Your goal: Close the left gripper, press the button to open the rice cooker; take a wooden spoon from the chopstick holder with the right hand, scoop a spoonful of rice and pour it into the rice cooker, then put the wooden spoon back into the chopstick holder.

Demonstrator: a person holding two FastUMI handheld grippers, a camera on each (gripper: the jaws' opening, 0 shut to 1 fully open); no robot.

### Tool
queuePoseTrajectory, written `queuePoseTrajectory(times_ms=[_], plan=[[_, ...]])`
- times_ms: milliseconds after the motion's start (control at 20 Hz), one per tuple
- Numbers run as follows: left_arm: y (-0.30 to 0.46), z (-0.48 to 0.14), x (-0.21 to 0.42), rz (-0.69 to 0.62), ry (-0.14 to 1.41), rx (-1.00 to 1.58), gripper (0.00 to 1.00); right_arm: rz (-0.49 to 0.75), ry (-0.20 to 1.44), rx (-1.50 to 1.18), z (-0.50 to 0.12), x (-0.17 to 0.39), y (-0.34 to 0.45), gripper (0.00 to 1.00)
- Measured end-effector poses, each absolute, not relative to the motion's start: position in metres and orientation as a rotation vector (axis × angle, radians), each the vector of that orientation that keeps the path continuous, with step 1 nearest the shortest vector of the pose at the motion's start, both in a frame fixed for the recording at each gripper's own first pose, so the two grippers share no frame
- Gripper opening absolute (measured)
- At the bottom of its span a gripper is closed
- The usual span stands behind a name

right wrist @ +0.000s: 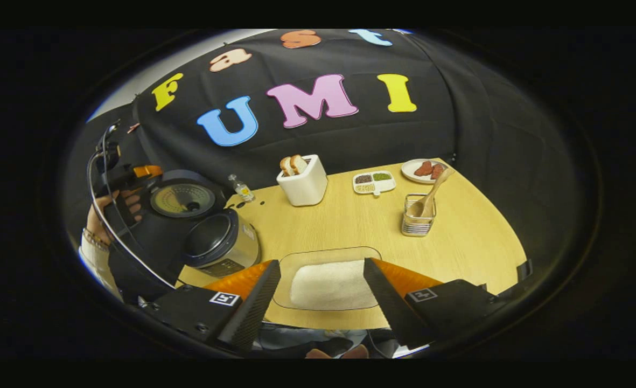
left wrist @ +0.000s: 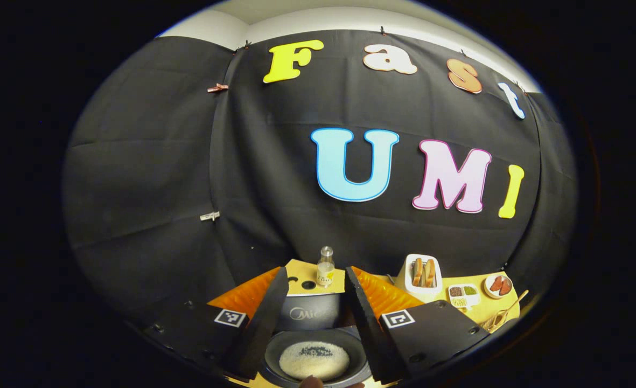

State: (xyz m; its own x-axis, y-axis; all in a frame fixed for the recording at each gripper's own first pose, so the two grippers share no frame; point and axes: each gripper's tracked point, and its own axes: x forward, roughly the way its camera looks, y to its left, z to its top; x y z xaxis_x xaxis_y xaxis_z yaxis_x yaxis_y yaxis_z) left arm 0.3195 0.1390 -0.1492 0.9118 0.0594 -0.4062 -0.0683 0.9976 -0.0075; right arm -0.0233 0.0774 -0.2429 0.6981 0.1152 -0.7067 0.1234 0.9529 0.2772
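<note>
The rice cooker stands open at the table's left, its lid swung back and the pot dark inside. A hand holds my left gripper beside that lid. In the left gripper view my left gripper is open over a dark round rim with a pale grainy disc; whether that is rice or the lid's inner plate I cannot tell. The wooden spoon leans in the wire chopstick holder at the right. My right gripper is open above the clear tray of rice, holding nothing.
Along the back of the wooden table stand a small bottle, a white holder with bread slices, a divided dish of grains and a plate of sausages. The black cloth wall closes the booth behind them.
</note>
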Motion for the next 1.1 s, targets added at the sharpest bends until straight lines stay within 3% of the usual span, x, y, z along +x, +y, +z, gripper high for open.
queuePoseTrajectory(times_ms=[300,550,1100], plan=[[0.122,-0.201,0.245,0.062,0.514,-0.011,0.77,0.022,0.818,0.327,-0.25,-0.022,0.091,0.97],[0.117,-0.292,0.188,0.061,0.626,0.006,0.74,0.038,0.832,0.312,-0.256,-0.027,0.096,0.96],[0.119,-0.329,0.171,0.122,0.61,-0.061,0.76,0.019,0.861,0.337,-0.269,-0.037,0.089,0.96]])
